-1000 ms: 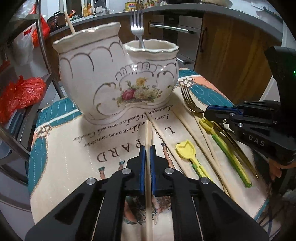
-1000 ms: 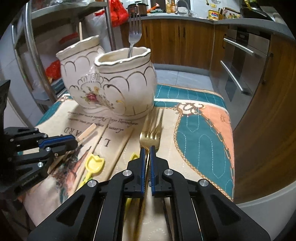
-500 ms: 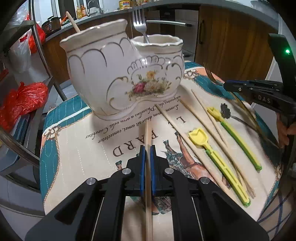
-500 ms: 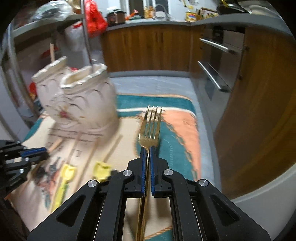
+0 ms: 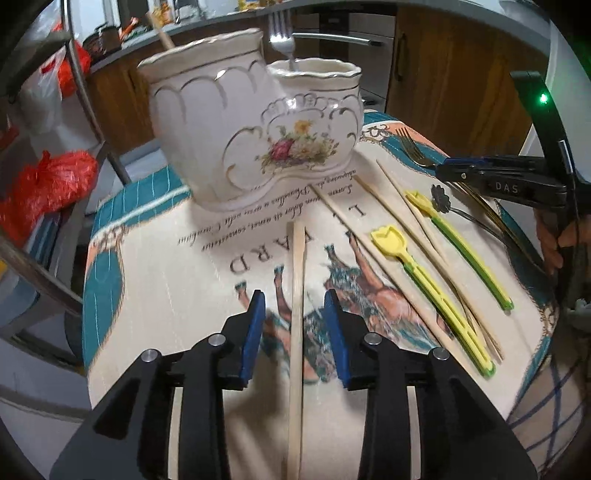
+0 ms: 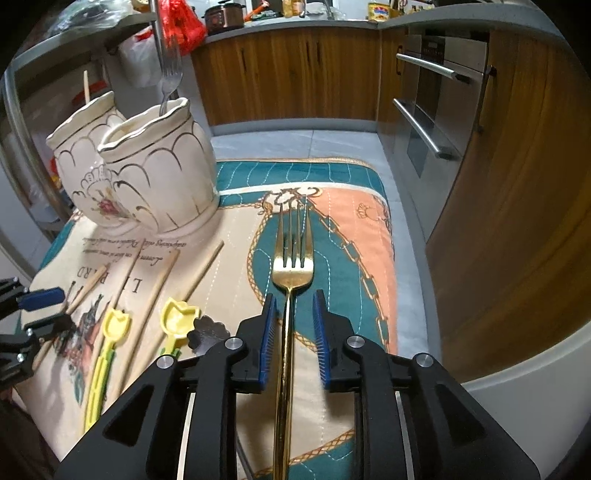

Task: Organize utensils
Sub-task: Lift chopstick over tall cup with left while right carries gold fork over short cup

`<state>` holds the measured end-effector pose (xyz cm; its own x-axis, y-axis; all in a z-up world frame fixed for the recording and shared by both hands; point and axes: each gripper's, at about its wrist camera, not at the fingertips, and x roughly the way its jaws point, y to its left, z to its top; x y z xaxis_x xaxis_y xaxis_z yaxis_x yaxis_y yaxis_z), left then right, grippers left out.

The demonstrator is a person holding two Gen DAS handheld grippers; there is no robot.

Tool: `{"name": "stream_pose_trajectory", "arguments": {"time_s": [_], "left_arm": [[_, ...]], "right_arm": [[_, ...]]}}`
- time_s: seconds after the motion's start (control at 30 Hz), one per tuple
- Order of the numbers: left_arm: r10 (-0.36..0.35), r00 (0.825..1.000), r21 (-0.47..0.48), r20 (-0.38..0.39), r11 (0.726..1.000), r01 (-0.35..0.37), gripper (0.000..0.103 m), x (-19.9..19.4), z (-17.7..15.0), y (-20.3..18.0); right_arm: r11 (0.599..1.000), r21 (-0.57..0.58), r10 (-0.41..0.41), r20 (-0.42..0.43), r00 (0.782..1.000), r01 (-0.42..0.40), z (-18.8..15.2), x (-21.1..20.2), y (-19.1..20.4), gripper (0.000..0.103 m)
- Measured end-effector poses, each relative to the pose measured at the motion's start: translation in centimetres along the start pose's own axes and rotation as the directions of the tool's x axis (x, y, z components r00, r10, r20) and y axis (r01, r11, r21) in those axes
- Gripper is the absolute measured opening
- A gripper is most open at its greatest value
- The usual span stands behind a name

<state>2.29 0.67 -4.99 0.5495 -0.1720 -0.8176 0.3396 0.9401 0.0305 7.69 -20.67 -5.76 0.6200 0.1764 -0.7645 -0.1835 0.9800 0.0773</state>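
Nearest, left gripper [image 5: 295, 317]: fingers [image 5: 253, 332] opening, a wooden chopstick [image 5: 297, 314] lying between the pads, clear of both, flat on the cloth [image 5: 166, 295].

Right gripper [image 6: 293, 325]: fingers [image 6: 267, 332] opening too, the gold fork [image 6: 291, 266] between them, untouched by either pad as far as I can see, tines pointing away over the teal part of the cloth.

Between the two, loose on the cloth: three more chopsticks [image 5: 406, 236], two yellow-green picks [image 5: 424, 280], and a dark flower-headed spoon [image 5: 441, 197] just beside the farther pick.

Farther back, the double ceramic holder [image 5: 255, 122] stands at the cloth's far end. Its smaller cup holds a silver fork [image 5: 282, 40]; a wooden stick [image 5: 162, 31] rises from the taller cup.

Beyond: kitchen cabinets, oven handles, red bags on a shelf.

Progress, by my reckoning: early. Two pieces stowed; the gold fork, four chopsticks, picks and spoon remain out, none held.
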Motion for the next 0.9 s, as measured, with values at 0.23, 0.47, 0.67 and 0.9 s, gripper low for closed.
{"name": "stream_pose_trajectory", "arguments": {"time_s": [0.23,0.47,0.67,0.9], "left_arm": [[-0.025,0.999,-0.037,-0.031,0.999,0.024,0.031,-0.6,-1.6,0.8],[0.005,1.000,-0.015,-0.019,1.000,-0.005,0.004,-0.4,-1.5,0.4],[-0.006,0.998,0.033,0.056,0.999,0.005,0.004,-0.4,-1.4,0.1],[-0.007,0.983,-0.020,0.183,1.000,0.011,0.004,-2.0,-0.8,1.5]], "right_arm": [[1.000,-0.005,0.004,-0.005,1.000,-0.004,0.1,0.2,-0.2,0.021],[1.000,-0.015,0.012,-0.004,1.000,-0.012,0.1,0.3,0.4,0.006],[0.999,-0.029,0.024,0.061,0.998,-0.022,0.0,-1.4,0.9,0.006],[0.997,-0.056,0.055,0.167,0.984,-0.046,-0.1,-4.8,1.6,0.006]]}}
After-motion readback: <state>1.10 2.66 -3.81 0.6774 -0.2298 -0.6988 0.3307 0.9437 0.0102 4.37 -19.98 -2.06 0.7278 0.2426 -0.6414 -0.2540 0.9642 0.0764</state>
